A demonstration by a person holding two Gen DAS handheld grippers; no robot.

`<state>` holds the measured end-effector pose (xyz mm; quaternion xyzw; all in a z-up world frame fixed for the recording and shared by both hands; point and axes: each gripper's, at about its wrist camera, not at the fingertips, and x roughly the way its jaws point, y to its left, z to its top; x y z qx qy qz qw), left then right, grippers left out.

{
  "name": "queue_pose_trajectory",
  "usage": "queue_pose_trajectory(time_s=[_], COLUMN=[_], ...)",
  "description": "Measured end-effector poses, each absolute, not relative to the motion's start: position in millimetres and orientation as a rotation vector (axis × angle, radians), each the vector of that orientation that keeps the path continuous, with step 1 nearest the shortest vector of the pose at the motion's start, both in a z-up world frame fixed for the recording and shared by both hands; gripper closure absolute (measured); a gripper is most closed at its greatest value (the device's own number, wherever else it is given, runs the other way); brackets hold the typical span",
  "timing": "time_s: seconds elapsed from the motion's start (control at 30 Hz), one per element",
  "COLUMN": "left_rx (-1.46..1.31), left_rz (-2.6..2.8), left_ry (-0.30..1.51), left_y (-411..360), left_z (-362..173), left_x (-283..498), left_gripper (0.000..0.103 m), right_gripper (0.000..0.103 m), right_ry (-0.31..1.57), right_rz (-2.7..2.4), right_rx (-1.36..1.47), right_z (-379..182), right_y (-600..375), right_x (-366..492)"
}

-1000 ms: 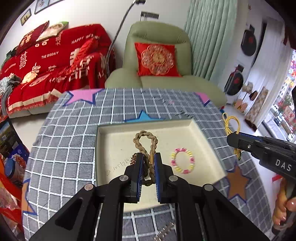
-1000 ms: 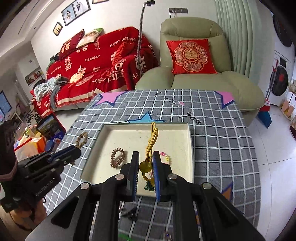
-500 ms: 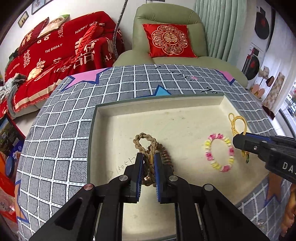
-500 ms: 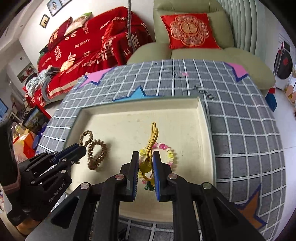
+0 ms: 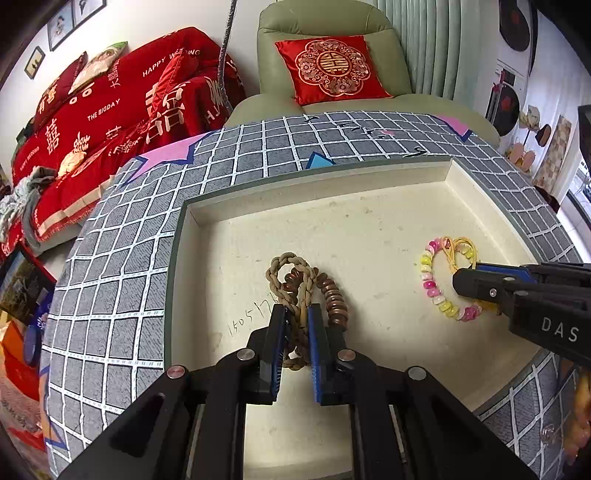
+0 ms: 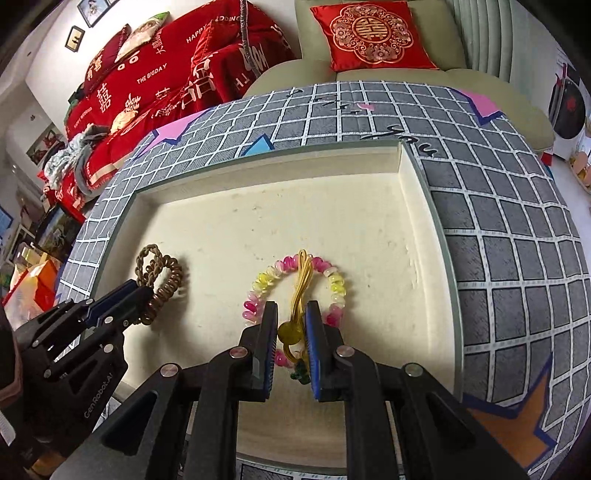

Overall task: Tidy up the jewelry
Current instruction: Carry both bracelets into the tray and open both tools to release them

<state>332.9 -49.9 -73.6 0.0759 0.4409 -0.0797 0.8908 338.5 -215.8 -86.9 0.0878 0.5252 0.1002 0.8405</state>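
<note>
- left gripper clamped on braid, low in tray, over brown beads.
- right gripper clamped on yellow cord, across pastel bracelet.
- advice: part both jaws at the tray floor, then lift straight up to avoid snagging.

This was a home living room. A green armchair held a red embroidered cushion, and beside it a sofa lay under a red throw printed with "HAPPY WEDDING". Framed photos hung on the wall, pale curtains behind, a checked tablecloth in front.
</note>
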Motion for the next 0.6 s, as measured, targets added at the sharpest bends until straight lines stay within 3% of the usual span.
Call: queue_pose_trajectory(time_s=[0.1, 0.17, 0.2, 0.23, 0.6], left_rx=[0.151, 0.152, 0.155, 0.158, 0.185], left_rz=[-0.17, -0.172, -0.172, -0.169, -0.165], left_ry=[0.917, 0.922, 0.922, 0.92, 0.884], left_y=[-50, -51, -51, -52, -54], left_z=[-73, -73, -73, -73, -60], left_x=[332, 331, 331, 331, 326], left_gripper=[0.08, 0.08, 0.08, 0.08, 0.08], right_gripper=[0.082, 0.061, 0.045, 0.042, 0.042], right_ry=[1.112, 1.104, 1.101, 1.093, 1.001], right_rz=[0.212, 0.217, 0.22, 0.222, 0.217], right_rx=[0.206, 0.237, 0.248, 0.257, 0.336], right_z=[-87, -85, -85, -82, -49], right_y=[-217, -221, -222, -224, -243], right_x=[339, 338, 338, 337, 323])
